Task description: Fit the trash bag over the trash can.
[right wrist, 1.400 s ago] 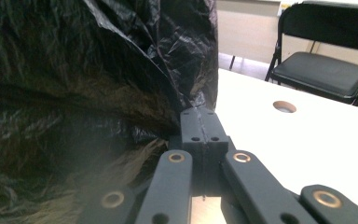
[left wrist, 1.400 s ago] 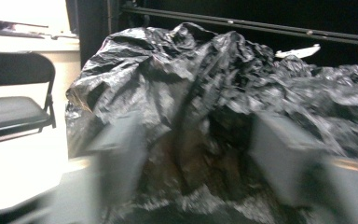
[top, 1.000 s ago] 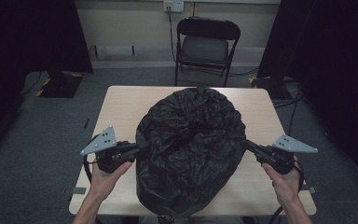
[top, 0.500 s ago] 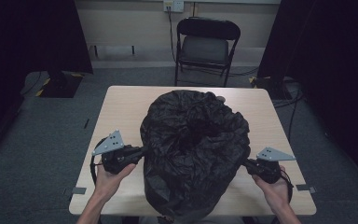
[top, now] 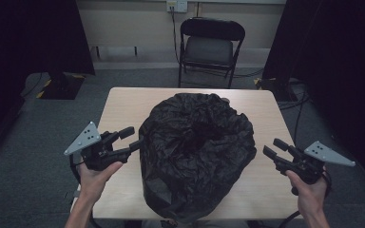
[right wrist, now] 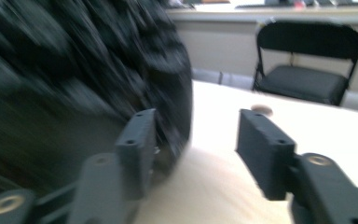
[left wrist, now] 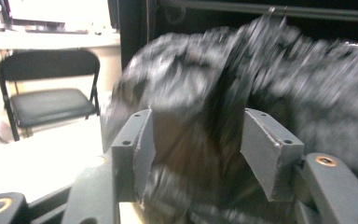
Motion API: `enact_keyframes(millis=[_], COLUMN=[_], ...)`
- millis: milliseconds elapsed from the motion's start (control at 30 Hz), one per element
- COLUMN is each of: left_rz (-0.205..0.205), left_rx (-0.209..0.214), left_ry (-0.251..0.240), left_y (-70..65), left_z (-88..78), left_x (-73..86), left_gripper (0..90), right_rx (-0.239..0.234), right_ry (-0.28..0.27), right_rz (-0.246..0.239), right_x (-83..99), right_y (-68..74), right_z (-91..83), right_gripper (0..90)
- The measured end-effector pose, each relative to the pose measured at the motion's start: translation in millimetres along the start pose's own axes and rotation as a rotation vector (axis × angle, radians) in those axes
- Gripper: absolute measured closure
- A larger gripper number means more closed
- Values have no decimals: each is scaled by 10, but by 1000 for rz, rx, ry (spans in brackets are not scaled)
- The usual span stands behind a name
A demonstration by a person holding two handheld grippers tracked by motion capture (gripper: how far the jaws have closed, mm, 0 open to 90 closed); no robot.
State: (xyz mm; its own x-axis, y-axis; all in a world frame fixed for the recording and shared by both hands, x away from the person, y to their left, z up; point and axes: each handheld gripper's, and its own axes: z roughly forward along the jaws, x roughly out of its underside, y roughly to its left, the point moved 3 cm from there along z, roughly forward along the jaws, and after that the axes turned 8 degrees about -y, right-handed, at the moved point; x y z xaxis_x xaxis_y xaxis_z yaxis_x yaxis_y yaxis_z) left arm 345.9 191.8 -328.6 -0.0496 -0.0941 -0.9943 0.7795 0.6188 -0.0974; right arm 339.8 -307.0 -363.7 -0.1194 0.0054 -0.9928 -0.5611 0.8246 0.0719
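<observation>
Your left gripper point(top: 130, 139) sits at the table's point(top: 123, 104) left edge, jaws spread wide and holding nothing, tips right up against the bag's point(top: 197, 152) left side; in the left gripper view the crinkly black plastic bulges into the gap but isn't pinched. The bag itself is a big rumpled heap in the middle of the table, spilling toward the near edge. Over on the right, your right gripper point(top: 274, 148) is open and empty too, near the bag's right side but clear of it. A folding chair point(top: 210, 45) stands beyond the far edge.
</observation>
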Motion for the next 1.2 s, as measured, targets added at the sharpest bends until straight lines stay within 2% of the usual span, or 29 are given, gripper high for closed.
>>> enact_keyframes(millis=[33,100,167,267,367,433,500,533,567,633,667,733,767,833,967,1200], left_rz=[5,11,23,43,24,9,15,17,10,11,0,-2,-6,-16,-60,-126], left_rx=[4,23,44,83,81,73,66,65,81,67,74,55,53,38,4,-72], left_ry=[-12,-45,-66,-44,-33,-27,1,-1,-2,-6,-2,-1,0,-13,-26,26], left_y=[-23,-85,-160,-247,-240,-210,-198,-191,-181,-154,-135,-98,-78,-40,70,262], left_z=[15,63,141,313,471,542,579,579,571,543,530,502,485,445,383,424], left_x=[-65,-196,-304,-381,-381,-365,-332,-315,-297,-266,-250,-228,-220,-204,-130,103], left_gripper=[436,418,410,392,380,389,511,583,664,783,829,893,899,900,900,900], right_rx=[-15,-85,-128,-158,-196,-220,-231,-241,-244,-240,-233,-213,-210,-182,-152,-114], right_ry=[-7,-33,-59,-99,-124,-115,-89,-76,-66,-55,-50,-52,-57,-59,-13,47], right_rz=[-10,-37,-46,-40,-8,-2,1,-2,1,11,18,21,28,29,12,22], right_x=[-85,-263,-438,-668,-821,-868,-869,-855,-834,-778,-746,-687,-668,-643,-558,-366], right_y=[28,115,213,294,325,352,378,390,396,387,379,359,350,328,298,233], right_z=[-3,17,66,161,267,349,432,469,497,542,560,583,585,585,622,752], right_gripper=[396,394,361,384,421,424,454,489,548,699,761,866,900,900,900,900])
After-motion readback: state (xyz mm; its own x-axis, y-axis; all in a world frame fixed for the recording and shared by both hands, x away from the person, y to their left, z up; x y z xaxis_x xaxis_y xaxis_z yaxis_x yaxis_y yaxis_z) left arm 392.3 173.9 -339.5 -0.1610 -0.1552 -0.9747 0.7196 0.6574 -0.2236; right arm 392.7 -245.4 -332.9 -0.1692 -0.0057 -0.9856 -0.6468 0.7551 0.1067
